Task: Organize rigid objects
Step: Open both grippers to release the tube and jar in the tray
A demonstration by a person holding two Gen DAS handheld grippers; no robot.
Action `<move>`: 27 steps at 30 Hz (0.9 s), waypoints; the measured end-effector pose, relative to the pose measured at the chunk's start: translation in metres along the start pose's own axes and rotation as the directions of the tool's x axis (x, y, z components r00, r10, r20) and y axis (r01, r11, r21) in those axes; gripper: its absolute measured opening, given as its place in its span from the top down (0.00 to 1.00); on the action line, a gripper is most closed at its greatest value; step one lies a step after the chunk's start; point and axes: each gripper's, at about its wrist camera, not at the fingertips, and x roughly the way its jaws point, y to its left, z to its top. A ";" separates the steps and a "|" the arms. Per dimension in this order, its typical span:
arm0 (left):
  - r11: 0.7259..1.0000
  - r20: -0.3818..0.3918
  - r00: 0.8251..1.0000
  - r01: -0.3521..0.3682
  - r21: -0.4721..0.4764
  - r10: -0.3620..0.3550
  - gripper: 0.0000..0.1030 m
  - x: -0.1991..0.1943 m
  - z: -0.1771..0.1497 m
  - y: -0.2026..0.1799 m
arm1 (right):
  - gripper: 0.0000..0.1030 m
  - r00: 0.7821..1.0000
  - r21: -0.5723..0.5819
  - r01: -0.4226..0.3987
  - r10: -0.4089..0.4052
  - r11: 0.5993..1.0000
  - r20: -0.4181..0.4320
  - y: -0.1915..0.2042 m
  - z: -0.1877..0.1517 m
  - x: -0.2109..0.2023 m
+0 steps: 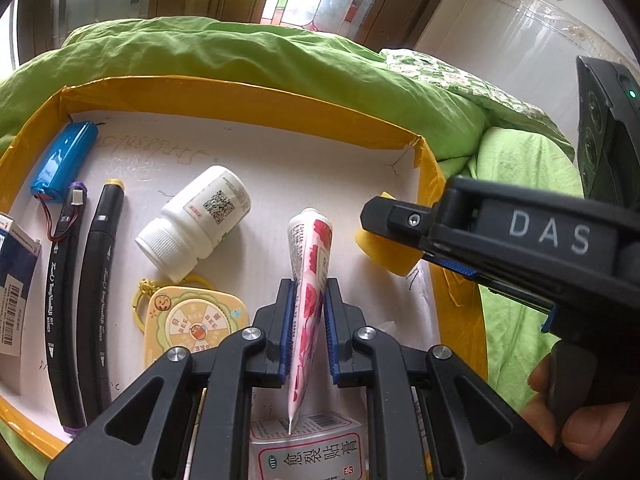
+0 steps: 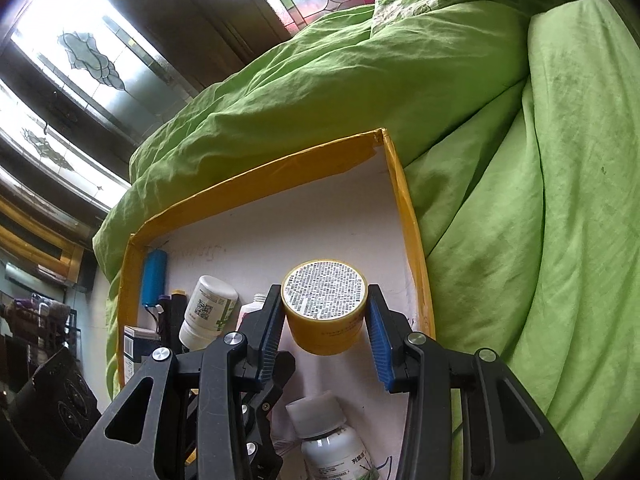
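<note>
Left tongs (image 1: 308, 312) clamped on floral ointment tube (image 1: 310, 280) above yellow-rimmed tray (image 1: 240, 92); right tongs (image 2: 326, 332) closed around yellow jar (image 2: 324, 308) near tray's right wall; advised: lower each flat beside white pill bottle (image 1: 196, 216), then release.

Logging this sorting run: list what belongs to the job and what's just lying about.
Job:
left gripper shut on pink tube
right gripper holding yellow jar
yellow-edged tray
white pill bottle
markers
blue battery

Lying about:
green duvet
</note>
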 end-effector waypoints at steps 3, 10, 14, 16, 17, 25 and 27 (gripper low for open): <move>1.000 -0.001 1.000 0.004 -0.024 -0.004 0.88 -0.001 0.000 0.003 | 0.65 1.000 -0.019 0.028 -0.027 0.999 0.013 0.003 -0.002 0.000; 1.000 0.022 0.999 -0.023 0.011 0.023 0.50 -0.012 -0.002 -0.004 | 0.58 0.998 -0.015 0.037 -0.036 0.999 0.043 0.002 -0.007 -0.011; 1.000 0.038 0.999 -0.020 0.019 0.020 0.49 -0.029 -0.003 -0.006 | 0.52 0.997 0.002 0.012 -0.012 1.000 0.079 0.002 -0.012 -0.027; 1.000 0.061 0.998 -0.010 0.028 0.008 0.49 -0.045 -0.005 -0.007 | 0.51 0.995 0.018 -0.004 0.002 1.000 0.101 0.000 -0.015 -0.037; 0.999 0.079 0.997 -0.007 0.036 0.004 0.49 -0.056 -0.007 -0.007 | 0.49 0.994 0.028 -0.013 0.010 1.000 0.111 -0.003 -0.018 -0.042; 0.997 0.200 0.979 -0.017 -0.071 0.031 0.29 -0.149 -0.061 0.050 | 0.41 0.989 0.046 -0.091 0.084 0.995 0.123 -0.008 -0.050 -0.075; 0.990 0.196 0.978 -0.045 -0.135 0.071 0.29 -0.159 -0.079 0.072 | 0.41 0.989 0.042 -0.109 0.104 0.993 0.108 -0.005 -0.060 -0.079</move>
